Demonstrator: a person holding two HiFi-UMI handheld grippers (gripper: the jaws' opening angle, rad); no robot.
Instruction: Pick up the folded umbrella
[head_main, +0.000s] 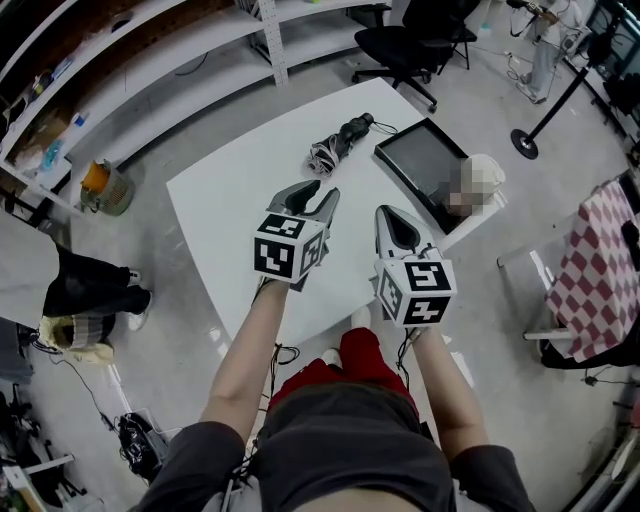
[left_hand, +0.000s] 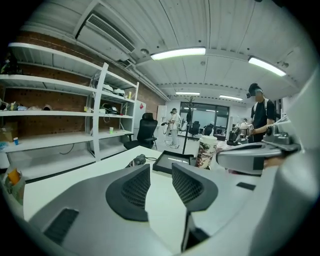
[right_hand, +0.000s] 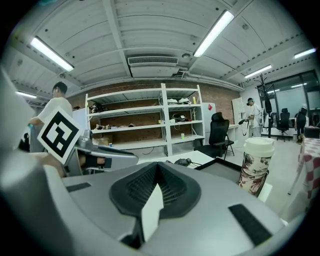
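Folded umbrella (head_main: 338, 143) on table (head_main: 225, 215), ahead of open left tongs (head_main: 321, 190), apart.

A white table (head_main: 230, 215) carries a folded umbrella (head_main: 338, 143) at twelve o'clock, a black tray (head_main: 425, 165) at two, and a paper cup (right_hand: 256, 165) just beside it at three.

White table (head_main: 225, 205), folded umbrella (head_main: 337, 146) (far side), dark tray (head_main: 420, 162) beside

White shelving (left_hand: 75, 117) lines a brick wall (right_hand: 145, 107) under ceiling strip lights (left_hand: 178, 53).
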